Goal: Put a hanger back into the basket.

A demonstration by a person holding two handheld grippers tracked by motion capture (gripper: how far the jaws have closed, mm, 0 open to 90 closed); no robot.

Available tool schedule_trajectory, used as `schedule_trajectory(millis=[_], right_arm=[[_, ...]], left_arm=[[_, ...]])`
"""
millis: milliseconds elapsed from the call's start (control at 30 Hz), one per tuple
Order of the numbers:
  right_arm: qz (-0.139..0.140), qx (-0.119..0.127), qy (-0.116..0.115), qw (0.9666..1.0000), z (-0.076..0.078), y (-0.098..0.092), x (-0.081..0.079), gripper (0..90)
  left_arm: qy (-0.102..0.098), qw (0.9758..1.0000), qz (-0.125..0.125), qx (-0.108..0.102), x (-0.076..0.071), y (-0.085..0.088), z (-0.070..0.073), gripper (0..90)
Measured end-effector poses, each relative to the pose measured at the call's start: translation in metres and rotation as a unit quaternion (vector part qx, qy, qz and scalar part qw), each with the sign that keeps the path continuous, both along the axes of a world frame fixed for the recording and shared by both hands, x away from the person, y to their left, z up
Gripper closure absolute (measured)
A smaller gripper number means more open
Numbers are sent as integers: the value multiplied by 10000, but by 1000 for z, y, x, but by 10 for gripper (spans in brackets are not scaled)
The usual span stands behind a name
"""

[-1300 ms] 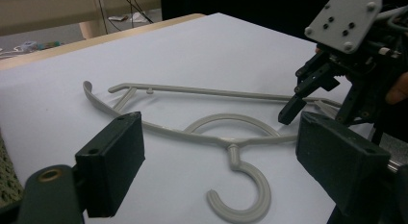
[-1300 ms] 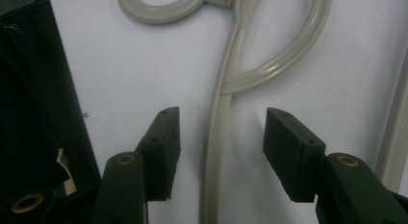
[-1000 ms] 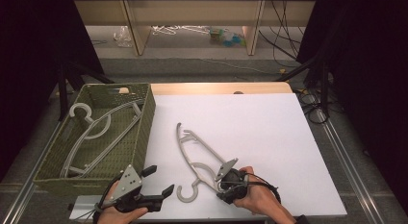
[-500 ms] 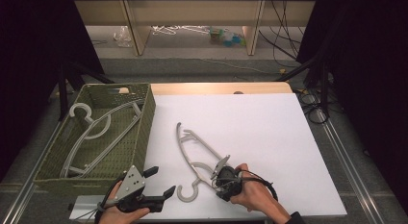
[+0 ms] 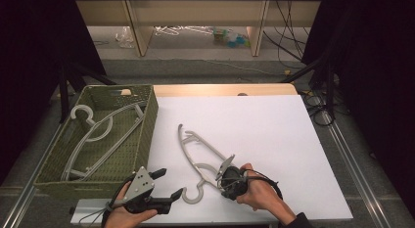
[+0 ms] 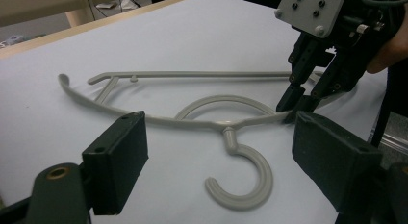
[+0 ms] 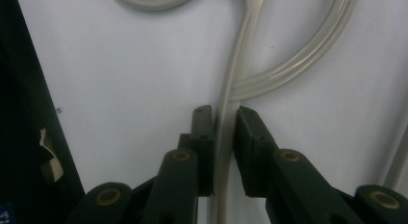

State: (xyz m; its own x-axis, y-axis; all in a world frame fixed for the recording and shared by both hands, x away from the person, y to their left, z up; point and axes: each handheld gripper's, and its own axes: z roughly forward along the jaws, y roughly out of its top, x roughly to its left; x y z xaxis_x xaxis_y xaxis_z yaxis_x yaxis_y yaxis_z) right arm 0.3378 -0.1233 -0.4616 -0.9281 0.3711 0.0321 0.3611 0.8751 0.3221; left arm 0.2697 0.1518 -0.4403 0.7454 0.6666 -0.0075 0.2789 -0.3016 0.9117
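A pale grey plastic hanger (image 5: pixel 200 154) lies flat on the white board (image 5: pixel 274 135), its hook (image 5: pixel 195 194) toward the near edge. My right gripper (image 5: pixel 219 178) points down at the arm just right of the hook. Its jaws have just been closing, and the right gripper view has both pads pressed on the thin hanger arm (image 7: pixel 224 113). My left gripper (image 5: pixel 170 182) rests low at the board's near edge, open. In the left gripper view its jaws stand wide apart with nothing gripped; the hook (image 6: pixel 250 185) lies ahead of them, and the right gripper (image 6: pixel 294 106) pinches the arm beyond.
A green woven basket (image 5: pixel 147 120) stands at the left of the board with another grey hanger (image 5: pixel 98 127) inside. Cables and table legs lie on the floor beyond the board's far edge. Dark surroundings flank both sides.
The right gripper's jaws have closed onto the hanger's arm and it has edged slightly left. The left gripper and the hanger have stayed in place.
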Motion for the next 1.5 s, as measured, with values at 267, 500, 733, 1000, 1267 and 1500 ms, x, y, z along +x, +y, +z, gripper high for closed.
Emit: schedule_trajectory(millis=[267,500,733,1000,1267,1500], right_arm=[[504,-180,-41,9986,6,-7,-7,819],[1059,-96,-64,9943,24,-19,-11,819],[1054,141,7,9943,39,-25,-17,818],[1161,206,-32,9930,49,-28,-20,818],[1248,249,11,9919,48,-27,-21,816],[1218,343,18,9920,47,-32,-18,816]], left_arm=[[-35,9911,-333,1292,15,-27,-15,241],[-34,9828,-575,1755,29,-38,-24,282],[-296,9743,-994,1998,29,-39,-29,359],[-505,9652,-1287,2218,31,-49,-33,434],[-585,9526,-1776,2401,35,-53,-37,565],[-807,9357,-1925,2844,32,-59,-29,664]])
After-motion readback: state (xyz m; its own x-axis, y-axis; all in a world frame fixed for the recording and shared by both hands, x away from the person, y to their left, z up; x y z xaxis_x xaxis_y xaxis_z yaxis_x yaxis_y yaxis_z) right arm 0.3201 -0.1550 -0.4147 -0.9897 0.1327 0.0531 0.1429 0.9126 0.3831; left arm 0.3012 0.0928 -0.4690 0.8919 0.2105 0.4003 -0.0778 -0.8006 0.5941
